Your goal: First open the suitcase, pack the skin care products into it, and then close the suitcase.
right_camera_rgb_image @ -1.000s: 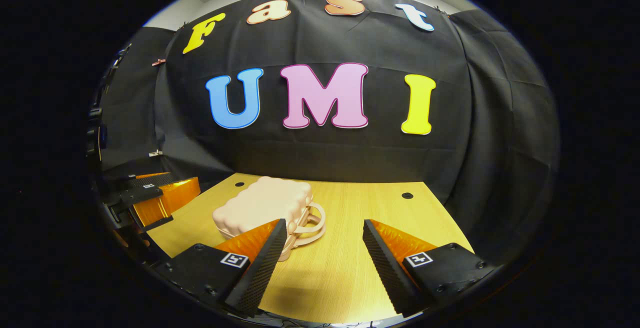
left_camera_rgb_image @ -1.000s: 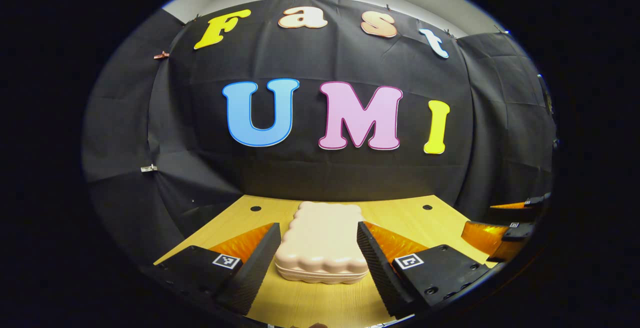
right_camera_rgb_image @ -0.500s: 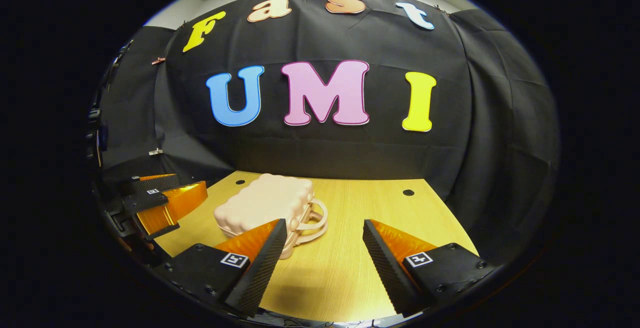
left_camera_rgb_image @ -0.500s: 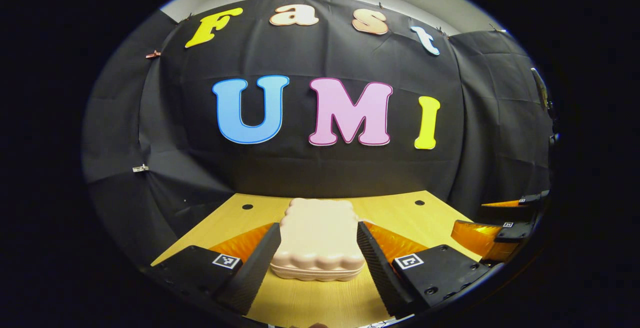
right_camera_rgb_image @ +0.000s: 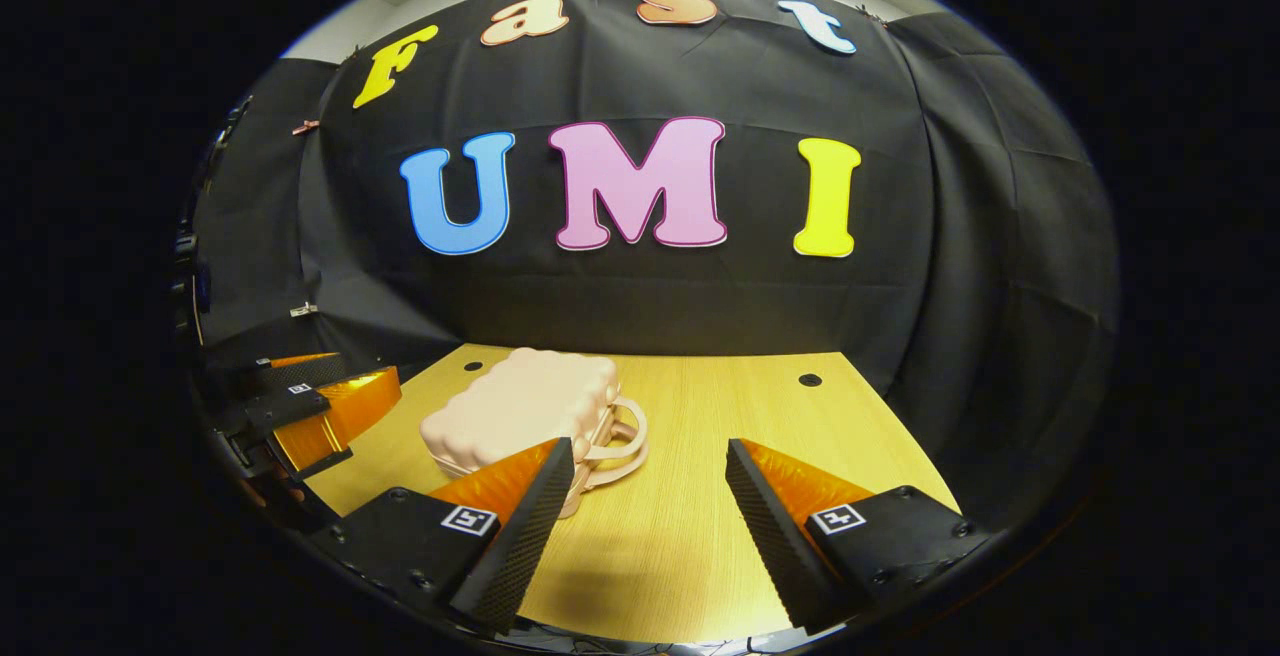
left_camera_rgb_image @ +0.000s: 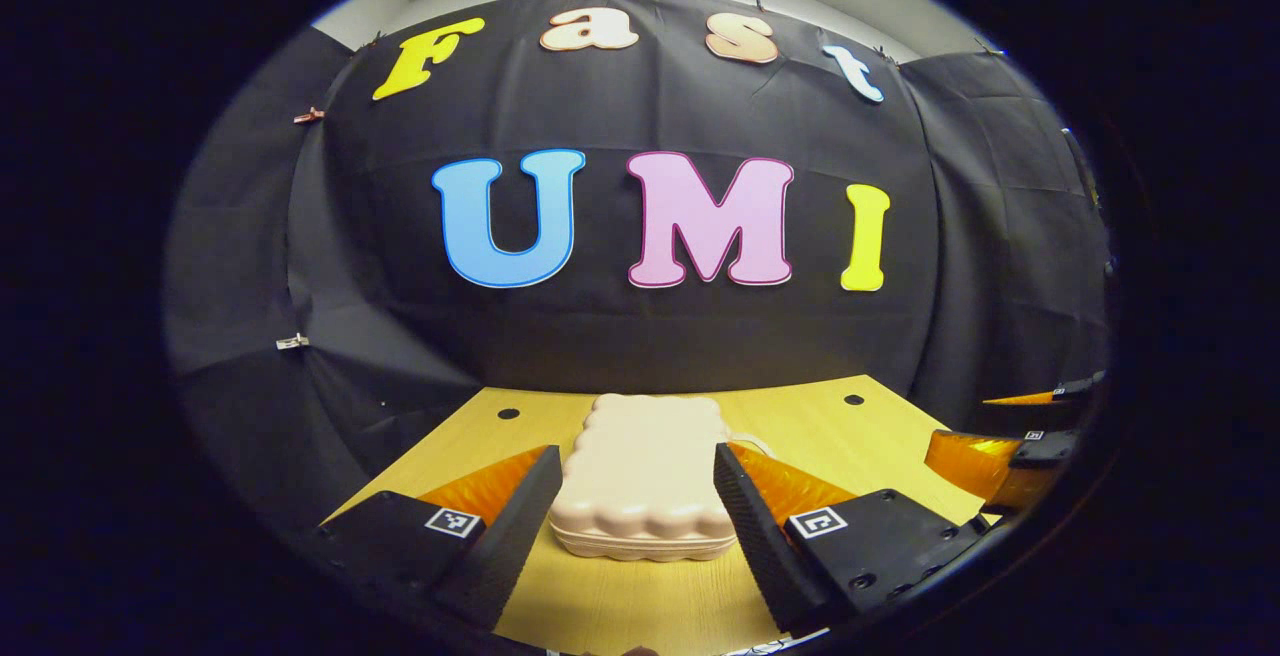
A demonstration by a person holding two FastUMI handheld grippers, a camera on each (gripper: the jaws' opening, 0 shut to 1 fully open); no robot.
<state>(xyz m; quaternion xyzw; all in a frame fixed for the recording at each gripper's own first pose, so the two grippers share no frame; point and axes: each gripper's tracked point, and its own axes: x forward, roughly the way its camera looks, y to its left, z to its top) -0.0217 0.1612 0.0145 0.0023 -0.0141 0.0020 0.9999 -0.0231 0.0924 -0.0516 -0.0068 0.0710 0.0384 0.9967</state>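
Note:
A small pale pink suitcase [left_camera_rgb_image: 640, 476] with a scalloped edge lies flat and closed on the wooden table [left_camera_rgb_image: 880, 436]. My left gripper [left_camera_rgb_image: 635, 456] is open, with one finger along each side of the case's near end; I cannot tell whether they touch it. In the right gripper view the suitcase [right_camera_rgb_image: 520, 406] lies ahead and to the left, its looped handle [right_camera_rgb_image: 620, 436] facing the middle of the table. My right gripper [right_camera_rgb_image: 650, 448] is open over bare table, and its left finger hides the case's near corner.
The booth's black cloth wall closes off the table's back and sides. Two small dark holes [left_camera_rgb_image: 509, 414] [left_camera_rgb_image: 853, 400] mark the table's far corners. The right gripper [left_camera_rgb_image: 1000, 456] shows at the right edge of the left gripper view, and the left gripper [right_camera_rgb_image: 320, 401] at the left edge of the right gripper view.
Both views have drifted slightly. The suitcase stays closed in the same place, and both grippers stay open.

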